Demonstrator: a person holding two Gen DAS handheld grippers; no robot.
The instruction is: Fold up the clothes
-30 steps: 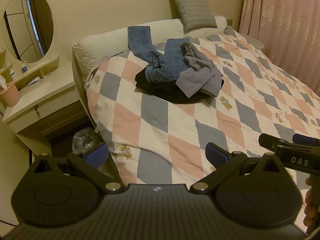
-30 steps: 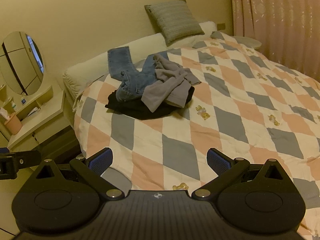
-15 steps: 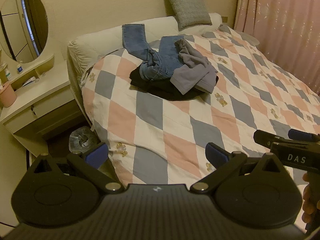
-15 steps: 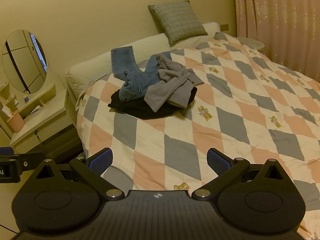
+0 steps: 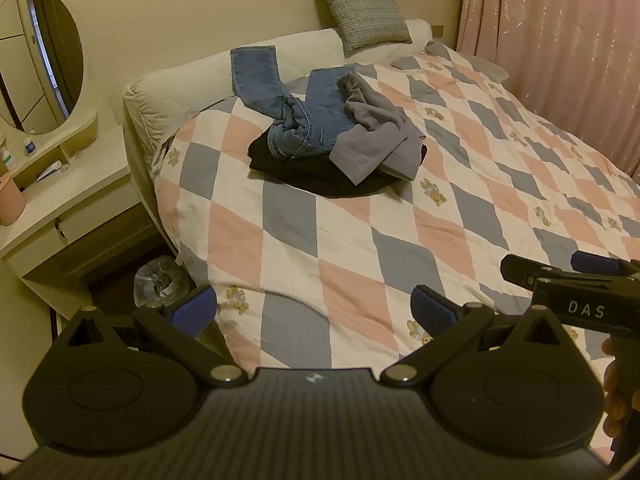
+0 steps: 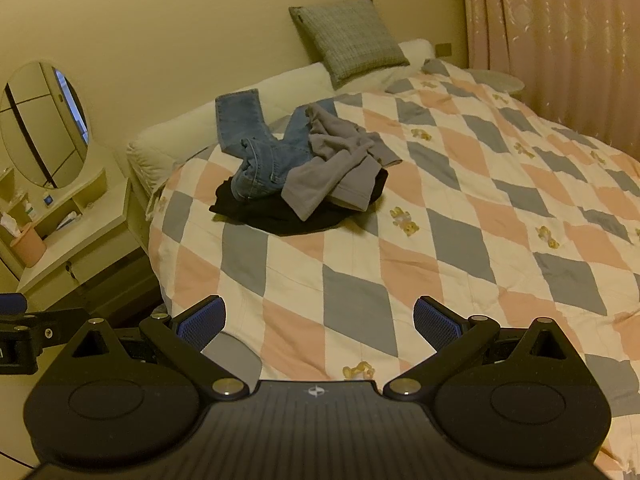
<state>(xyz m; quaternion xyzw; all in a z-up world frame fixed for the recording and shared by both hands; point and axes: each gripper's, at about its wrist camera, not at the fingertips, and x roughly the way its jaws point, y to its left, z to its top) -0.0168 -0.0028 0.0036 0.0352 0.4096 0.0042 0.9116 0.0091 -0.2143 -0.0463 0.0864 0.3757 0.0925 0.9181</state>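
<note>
Warm yellowish light fills a bedroom with cream walls. At the far left an oval mirror [image 5: 42, 60] hangs over a pale vanity surface [image 5: 68, 196] that carries a pink cup [image 5: 10, 204] and a few small bottles; below it, by the bed corner, sits a bin lined with clear plastic [image 5: 160, 284]. To its right the bed [image 5: 360, 240] takes up most of the view, covered with a quilt of pink, grey and white diamonds dotted with small bear prints.

Near the head of the bed, well apart from both tools, lies one loose heap of three unfolded garments: blue jeans [image 5: 296, 108] with one leg thrown up onto the long white bolster [image 5: 188, 80], a crumpled grey sweatshirt [image 5: 372, 136] lapping over them to the right, and a black garment [image 5: 320, 176] flattened beneath both. One grey woven cushion [image 5: 362, 8] leans on the wall behind, and pink curtains [image 5: 560, 40] close the right side.

The left gripper [image 5: 314, 308] hangs over the bed's near corner, jaws spread wide and empty. The right gripper [image 6: 320, 318] is likewise wide apart, gripping nothing, over the quilt's near edge.
</note>
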